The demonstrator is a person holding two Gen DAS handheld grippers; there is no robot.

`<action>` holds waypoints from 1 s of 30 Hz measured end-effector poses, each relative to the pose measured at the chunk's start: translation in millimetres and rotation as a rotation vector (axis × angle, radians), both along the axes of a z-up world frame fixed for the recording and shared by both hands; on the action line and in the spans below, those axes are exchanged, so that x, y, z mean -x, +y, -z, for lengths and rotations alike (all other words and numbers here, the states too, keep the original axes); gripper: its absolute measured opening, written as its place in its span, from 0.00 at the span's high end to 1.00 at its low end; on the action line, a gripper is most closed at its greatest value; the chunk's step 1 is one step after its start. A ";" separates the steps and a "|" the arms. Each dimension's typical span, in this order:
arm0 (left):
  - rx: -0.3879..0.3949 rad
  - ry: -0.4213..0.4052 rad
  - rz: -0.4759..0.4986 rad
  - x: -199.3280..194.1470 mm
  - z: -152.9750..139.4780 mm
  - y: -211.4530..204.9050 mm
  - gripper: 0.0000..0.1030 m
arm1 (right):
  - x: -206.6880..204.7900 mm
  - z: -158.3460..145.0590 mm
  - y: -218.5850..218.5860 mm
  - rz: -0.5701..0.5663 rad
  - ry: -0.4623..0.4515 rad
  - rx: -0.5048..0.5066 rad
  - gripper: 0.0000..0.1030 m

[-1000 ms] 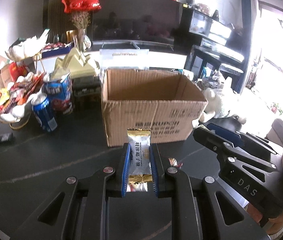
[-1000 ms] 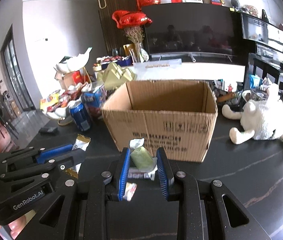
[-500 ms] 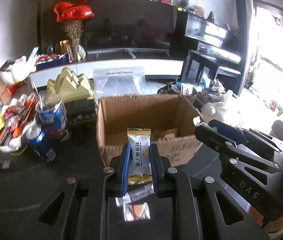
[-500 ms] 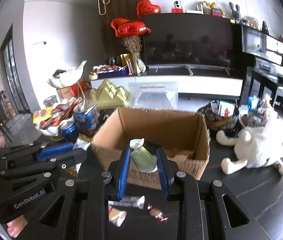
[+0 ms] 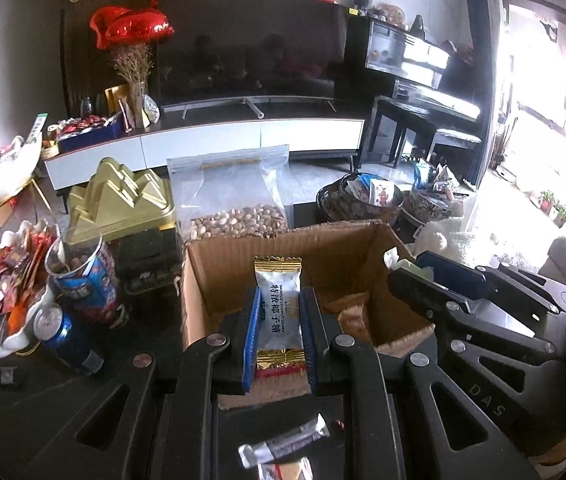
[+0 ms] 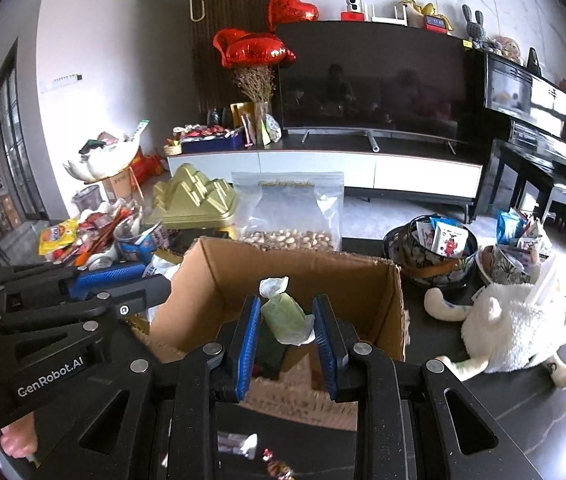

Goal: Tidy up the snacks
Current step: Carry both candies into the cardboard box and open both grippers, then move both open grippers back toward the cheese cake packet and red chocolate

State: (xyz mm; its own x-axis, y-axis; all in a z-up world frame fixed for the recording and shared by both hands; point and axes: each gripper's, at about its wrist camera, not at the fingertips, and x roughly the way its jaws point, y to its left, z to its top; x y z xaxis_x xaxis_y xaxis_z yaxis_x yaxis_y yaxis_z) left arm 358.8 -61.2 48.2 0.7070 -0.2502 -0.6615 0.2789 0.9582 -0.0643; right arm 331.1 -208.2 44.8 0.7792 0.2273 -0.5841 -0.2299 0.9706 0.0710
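Note:
My left gripper (image 5: 279, 300) is shut on a white and gold candy packet (image 5: 279, 312), held above the near edge of the open cardboard box (image 5: 219, 276). My right gripper (image 6: 287, 312) is shut on a green candy in clear wrap (image 6: 285, 318), held over the same box (image 6: 363, 296). A few snacks lie inside the box. Each gripper shows at the side of the other's view. Loose wrapped candies (image 5: 283, 442) lie on the dark table below the left gripper.
A bag of nuts (image 5: 239, 208) and a gold box (image 5: 123, 204) stand behind the cardboard box. A blue can (image 5: 65, 338), a snack tub (image 5: 83, 276) and a full snack dish (image 5: 3, 300) sit left. A white plush toy (image 6: 511, 328) and snack baskets (image 6: 431, 252) sit right.
Both grippers have risen and moved forward with their candies, from in front of the box at table level to above its open top.

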 end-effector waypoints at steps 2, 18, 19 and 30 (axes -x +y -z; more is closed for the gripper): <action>-0.001 0.003 -0.006 -9.0 2.8 -0.1 0.78 | -7.7 2.9 0.1 0.008 0.000 0.007 0.72; -0.030 -0.060 -0.058 39.4 7.3 10.8 0.40 | 20.0 13.0 -1.0 0.008 -0.011 0.023 0.53; -0.027 -0.060 -0.059 43.4 7.5 11.7 0.40 | 25.8 13.1 -0.4 0.003 -0.018 0.022 0.52; -0.024 -0.077 -0.091 91.5 9.6 13.2 0.35 | 66.9 19.3 0.3 -0.054 -0.042 -0.005 0.52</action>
State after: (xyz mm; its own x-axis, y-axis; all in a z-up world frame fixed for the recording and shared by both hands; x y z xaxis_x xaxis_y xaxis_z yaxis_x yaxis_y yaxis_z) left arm 267.3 -48.0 38.5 0.7750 -0.1671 -0.6095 0.1936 0.9808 -0.0227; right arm 264.2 -207.9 25.5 0.7895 0.2726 -0.5499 -0.2850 0.9563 0.0649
